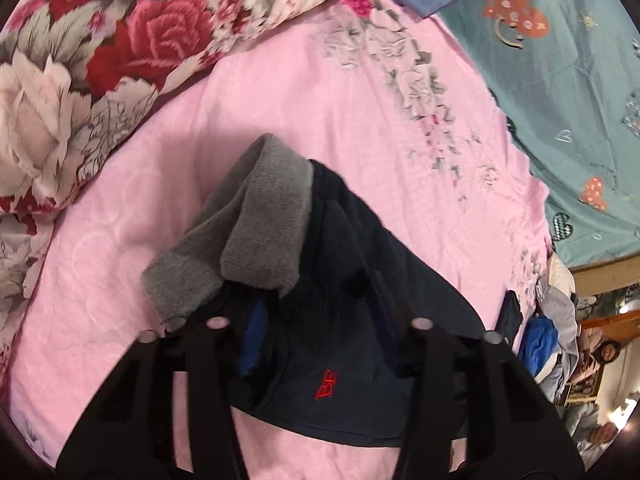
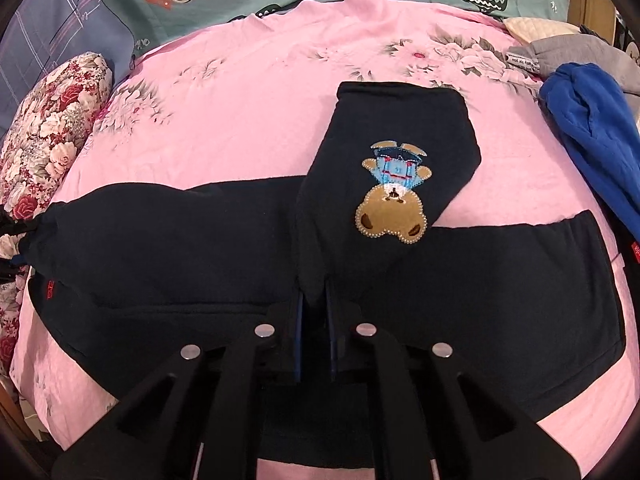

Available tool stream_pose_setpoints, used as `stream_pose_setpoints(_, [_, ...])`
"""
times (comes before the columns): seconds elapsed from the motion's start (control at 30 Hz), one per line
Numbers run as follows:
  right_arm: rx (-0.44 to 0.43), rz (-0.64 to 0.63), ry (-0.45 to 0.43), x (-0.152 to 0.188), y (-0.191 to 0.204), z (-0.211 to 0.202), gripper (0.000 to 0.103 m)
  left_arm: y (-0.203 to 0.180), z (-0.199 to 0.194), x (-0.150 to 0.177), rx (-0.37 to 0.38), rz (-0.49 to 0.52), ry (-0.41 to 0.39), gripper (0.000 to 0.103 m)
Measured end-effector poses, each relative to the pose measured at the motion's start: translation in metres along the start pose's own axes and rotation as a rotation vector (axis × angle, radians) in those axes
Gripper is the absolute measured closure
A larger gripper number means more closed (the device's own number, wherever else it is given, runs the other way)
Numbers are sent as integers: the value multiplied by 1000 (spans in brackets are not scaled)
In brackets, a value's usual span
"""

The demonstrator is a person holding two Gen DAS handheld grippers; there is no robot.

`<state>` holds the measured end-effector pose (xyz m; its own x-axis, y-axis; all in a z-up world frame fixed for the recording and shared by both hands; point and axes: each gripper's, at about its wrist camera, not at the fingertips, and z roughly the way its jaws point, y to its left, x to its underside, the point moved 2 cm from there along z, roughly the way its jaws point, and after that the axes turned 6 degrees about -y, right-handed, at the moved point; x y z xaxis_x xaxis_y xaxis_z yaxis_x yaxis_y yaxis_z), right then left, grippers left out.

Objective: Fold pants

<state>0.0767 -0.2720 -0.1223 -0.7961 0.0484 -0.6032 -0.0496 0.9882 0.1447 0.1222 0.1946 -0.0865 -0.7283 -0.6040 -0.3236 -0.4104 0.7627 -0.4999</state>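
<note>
left wrist view: the pants point(image 1: 344, 320) lie on the pink sheet point(image 1: 312, 92), directly ahead of and under the left gripper point(image 1: 316, 328). grey cuffs point(image 1: 256, 236) point away from it, toward the floral pillow point(image 1: 80, 64). the jaws stand wide, with dark fabric between them (no clear pinch; whether they grip cannot be told).

right wrist view: the pants run crosswise on the pink sheet, long axis left to right. the right gripper point(image 2: 314, 312) is narrowed onto a raised fold at mid-length, just below the bear patch point(image 2: 394, 196). judged nearer for the next fold.
</note>
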Motion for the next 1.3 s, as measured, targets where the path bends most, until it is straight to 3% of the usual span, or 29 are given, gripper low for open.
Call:
stream_pose_setpoints(0.17, [64,-37,-30,-2,2,-1,62,-3,3,0,5,17,2,72])
stream_pose_setpoints(0.37, [87,-67,-27,-6,7,5,62,5,28,1,31,-41,64,73])
stream_pose_setpoints(0.4, [93,-74,-29,-7,9,5,62,5,29,2,33,-43,61,85])
stream_pose_setpoints(0.43, [97,-78,-31,-8,10,6,62,4,28,1,31,-36,51,90])
stream_pose_setpoints(0.5, [105,-81,-32,-9,11,6,66,2,26,1,15,-16,34,91])
stream_pose_setpoints(0.53, [108,-84,-30,-9,12,8,83,0,25,1,3,-4,24,92])
stream_pose_setpoints(0.57, [107,-82,-25,-10,11,10,93,-2,25,1,-9,4,19,92])
stream_pose_setpoints(0.63, [107,-70,-27,-9,9,12,96,-8,23,3,-29,37,6,92])
stream_pose_setpoints(0.8, [62,-39,-65,-15,3,-4,98,-21,6,0,-33,109,-31,93])
stream_pose_setpoints(0.93, [27,-32,-140,-21,2,-43,98,-29,-26,1,-20,165,-94,93])
stream_pose_setpoints(1.03, [-19,-25,-146,-13,2,-67,98,-21,-48,9,-23,187,-117,93])
stream_pose_setpoints(1.17, [-60,-34,-82,17,5,-69,98,4,-49,28,-48,189,-91,93])
stream_pose_setpoints(1.3, [-39,-24,23,41,2,-34,96,34,-6,42,-136,161,4,89])
